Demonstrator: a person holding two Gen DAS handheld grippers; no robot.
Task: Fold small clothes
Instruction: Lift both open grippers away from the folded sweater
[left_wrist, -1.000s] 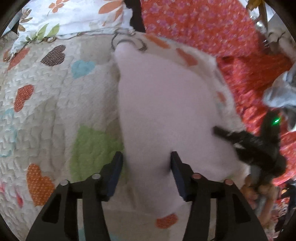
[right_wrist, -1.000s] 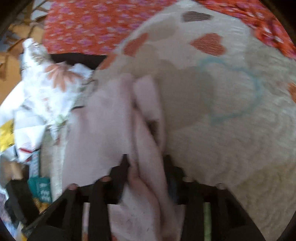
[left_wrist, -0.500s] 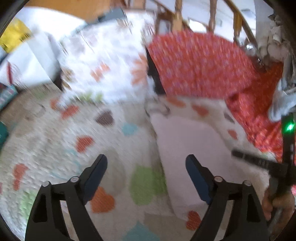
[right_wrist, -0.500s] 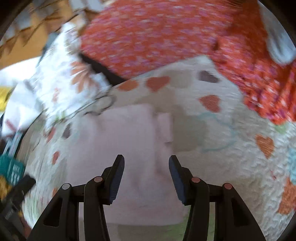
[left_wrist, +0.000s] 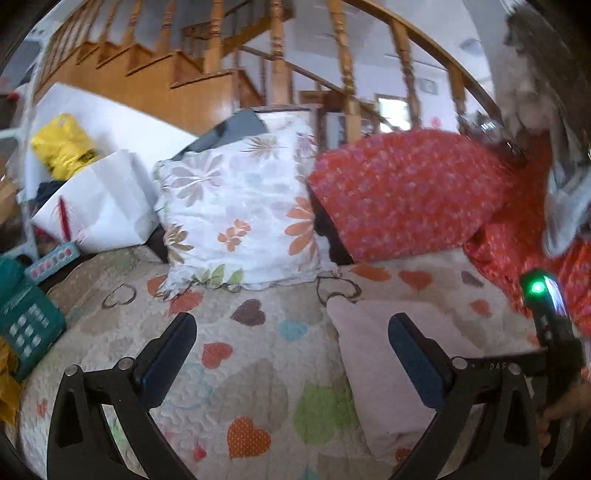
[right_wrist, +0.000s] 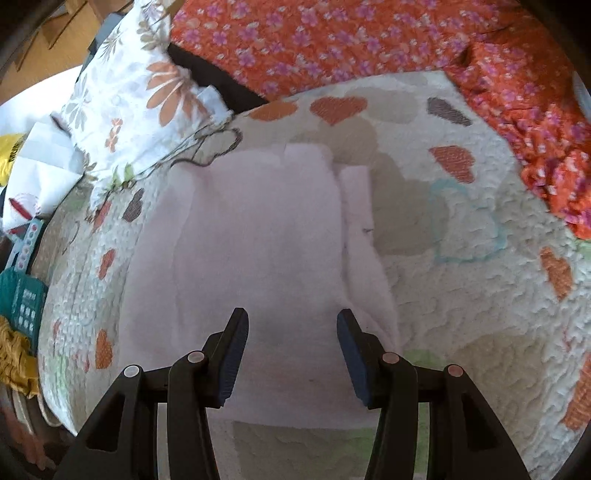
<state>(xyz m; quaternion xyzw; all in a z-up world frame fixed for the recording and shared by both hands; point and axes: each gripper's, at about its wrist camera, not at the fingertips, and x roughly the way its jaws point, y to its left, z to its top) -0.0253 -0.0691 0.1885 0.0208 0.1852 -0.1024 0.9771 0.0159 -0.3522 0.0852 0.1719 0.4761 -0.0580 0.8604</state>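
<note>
At centre of right view, pink garment lies folded flat on heart quilt. Soft, light, limp; I would pinch at edge. My left hand-held gripper just opened wide, empty; right hand-held gripper open, empty.

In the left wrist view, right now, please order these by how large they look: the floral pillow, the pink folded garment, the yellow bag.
1. floral pillow
2. pink folded garment; it lies nearer the camera and the gripper hides part of it, so its place against the pillow is unsure
3. yellow bag, clearly smallest, though farther away
</note>
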